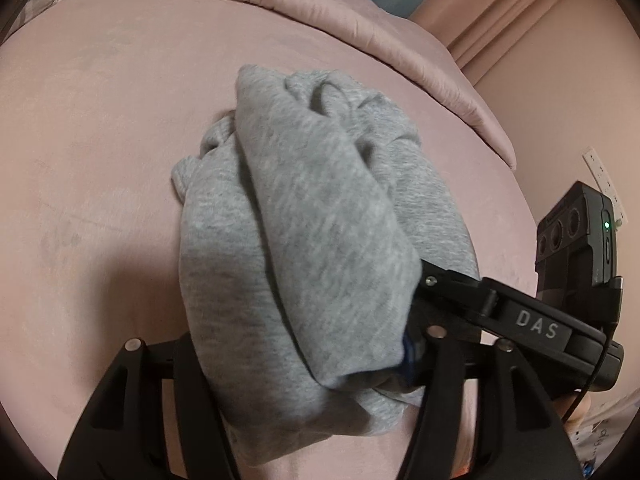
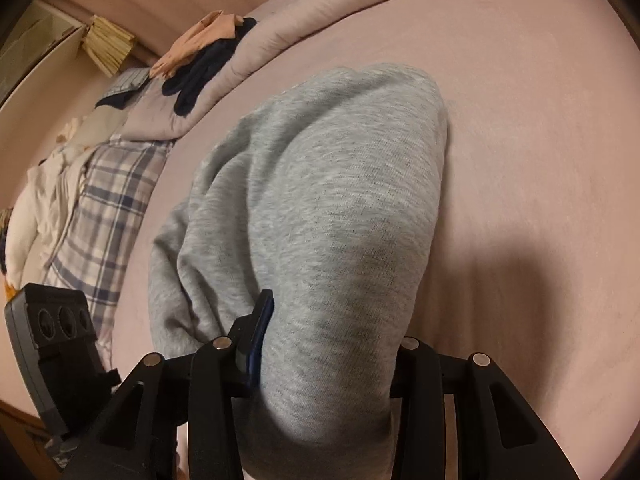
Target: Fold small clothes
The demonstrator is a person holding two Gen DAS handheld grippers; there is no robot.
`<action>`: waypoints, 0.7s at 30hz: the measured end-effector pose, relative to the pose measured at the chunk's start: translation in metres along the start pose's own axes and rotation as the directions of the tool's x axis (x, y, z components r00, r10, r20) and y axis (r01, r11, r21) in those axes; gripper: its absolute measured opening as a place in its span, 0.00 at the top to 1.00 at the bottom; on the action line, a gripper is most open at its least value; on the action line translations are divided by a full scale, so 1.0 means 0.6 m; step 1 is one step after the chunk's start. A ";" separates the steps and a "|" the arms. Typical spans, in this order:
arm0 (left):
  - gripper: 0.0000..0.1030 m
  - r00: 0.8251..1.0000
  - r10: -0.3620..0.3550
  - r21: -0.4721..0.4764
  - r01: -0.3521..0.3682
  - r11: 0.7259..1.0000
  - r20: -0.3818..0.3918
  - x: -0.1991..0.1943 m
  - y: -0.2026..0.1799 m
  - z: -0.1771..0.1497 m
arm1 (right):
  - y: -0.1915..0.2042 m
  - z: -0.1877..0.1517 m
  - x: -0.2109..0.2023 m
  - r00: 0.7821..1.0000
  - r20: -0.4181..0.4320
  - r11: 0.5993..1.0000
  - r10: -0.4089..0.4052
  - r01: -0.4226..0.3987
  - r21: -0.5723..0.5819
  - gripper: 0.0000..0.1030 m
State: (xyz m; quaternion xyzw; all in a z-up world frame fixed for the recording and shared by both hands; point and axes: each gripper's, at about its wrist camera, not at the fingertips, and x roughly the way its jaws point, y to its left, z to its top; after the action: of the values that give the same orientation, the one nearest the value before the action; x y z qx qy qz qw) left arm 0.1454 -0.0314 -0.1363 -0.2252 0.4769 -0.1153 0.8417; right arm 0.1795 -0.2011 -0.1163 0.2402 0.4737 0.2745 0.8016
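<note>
A grey knit garment (image 1: pixel 304 216) lies bunched on the pink bed sheet (image 1: pixel 88 152), and its near end rises into both grippers. In the left wrist view my left gripper (image 1: pixel 312 344) has the thick fold lying between its wide-set fingers, the cloth draped over the left finger and loose beside the blue pad of the right one. My right gripper (image 1: pixel 448 288) reaches in from the right and pinches the garment's edge. Seen from the right wrist, the garment (image 2: pixel 320 184) fills the right gripper (image 2: pixel 332 344), whose blue pad presses into it.
A rolled pink quilt (image 2: pixel 256 64) borders the far side, with peach and dark navy clothes (image 2: pixel 200 52) on it. A plaid pillow (image 2: pixel 104 208) and white laundry (image 2: pixel 36 208) lie at the left. The bed's edge and a pink wall (image 1: pixel 560 92) are to the right.
</note>
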 end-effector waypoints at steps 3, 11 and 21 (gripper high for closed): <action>0.28 1.000 0.000 -0.027 0.000 1.000 -0.001 -0.012 0.008 -0.002 | 0.002 0.002 -0.007 0.999 -0.009 0.999 -0.043 0.043 0.021 0.46; 0.01 0.978 0.153 0.079 -0.165 0.983 0.139 -0.142 -0.031 -0.008 | 0.052 -0.014 -0.100 0.970 0.133 0.969 -0.201 0.217 -0.116 0.24; 0.00 0.935 0.209 0.134 -0.255 0.958 0.287 -0.271 -0.074 -0.049 | 0.116 -0.060 -0.244 0.908 0.352 0.937 -0.226 0.301 -0.176 0.09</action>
State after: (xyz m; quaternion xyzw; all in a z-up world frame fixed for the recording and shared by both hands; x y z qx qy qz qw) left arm 0.0371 -0.0116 -0.0053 -0.1087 0.3693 -0.0232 0.9226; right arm 0.0743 -0.2433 0.0046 0.1230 0.3281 0.1714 0.9208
